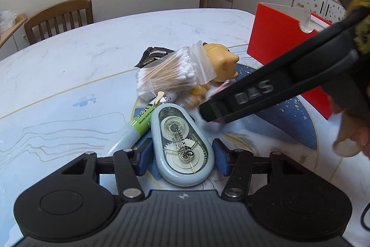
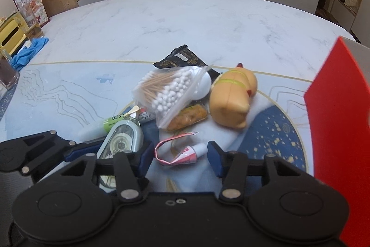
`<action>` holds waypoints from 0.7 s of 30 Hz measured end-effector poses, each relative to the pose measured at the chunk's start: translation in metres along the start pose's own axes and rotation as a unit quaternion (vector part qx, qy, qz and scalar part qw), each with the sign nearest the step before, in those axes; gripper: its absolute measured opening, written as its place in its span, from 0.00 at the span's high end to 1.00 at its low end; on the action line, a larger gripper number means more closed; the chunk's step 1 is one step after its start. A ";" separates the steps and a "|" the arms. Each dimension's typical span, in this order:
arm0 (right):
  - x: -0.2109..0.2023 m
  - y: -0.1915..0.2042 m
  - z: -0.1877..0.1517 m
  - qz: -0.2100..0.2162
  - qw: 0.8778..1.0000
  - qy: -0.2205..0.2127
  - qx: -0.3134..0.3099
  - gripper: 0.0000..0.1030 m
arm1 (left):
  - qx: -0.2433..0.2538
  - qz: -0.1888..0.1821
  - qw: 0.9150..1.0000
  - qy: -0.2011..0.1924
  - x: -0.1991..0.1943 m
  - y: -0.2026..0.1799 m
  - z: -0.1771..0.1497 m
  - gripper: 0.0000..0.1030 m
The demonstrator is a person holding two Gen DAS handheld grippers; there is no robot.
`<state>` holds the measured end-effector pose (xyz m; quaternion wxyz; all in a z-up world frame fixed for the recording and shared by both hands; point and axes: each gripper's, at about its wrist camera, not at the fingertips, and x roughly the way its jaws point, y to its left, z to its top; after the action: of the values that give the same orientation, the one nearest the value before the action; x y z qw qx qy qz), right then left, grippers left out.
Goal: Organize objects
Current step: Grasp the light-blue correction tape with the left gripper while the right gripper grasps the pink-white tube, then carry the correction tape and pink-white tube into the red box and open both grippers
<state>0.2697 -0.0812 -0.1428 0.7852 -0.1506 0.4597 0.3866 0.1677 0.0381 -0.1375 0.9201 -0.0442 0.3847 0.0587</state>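
I'm seeing my left gripper closing its blue pads against the correction tape, gripping it flat on the table. My right gripper is standing part-open around a crumpled pink tube, not pressing it; the cotton swab bag is lying beyond.

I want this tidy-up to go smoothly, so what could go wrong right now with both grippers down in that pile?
The left gripper straddles the correction tape, which lies on a green pen; lifting may drag the pen along. The right gripper brackets a crumpled small tube; it could slip. The two grippers work very close together and might collide.
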 end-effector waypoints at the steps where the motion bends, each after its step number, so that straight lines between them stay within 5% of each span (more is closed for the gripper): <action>1: -0.005 -0.001 -0.002 0.000 1.000 -0.001 0.002 0.52 | 0.001 0.000 1.000 0.000 -0.001 0.000 -0.001 0.47; 21: -0.122 -0.033 -0.036 -0.007 0.998 -0.062 0.022 0.52 | 0.024 -0.045 0.998 -0.036 -0.071 -0.027 0.023 0.47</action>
<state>0.2385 -0.1815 -0.0639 0.8183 -0.1123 0.4171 0.3791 0.1383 0.0088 -0.0700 0.9357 -0.0375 0.3506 0.0093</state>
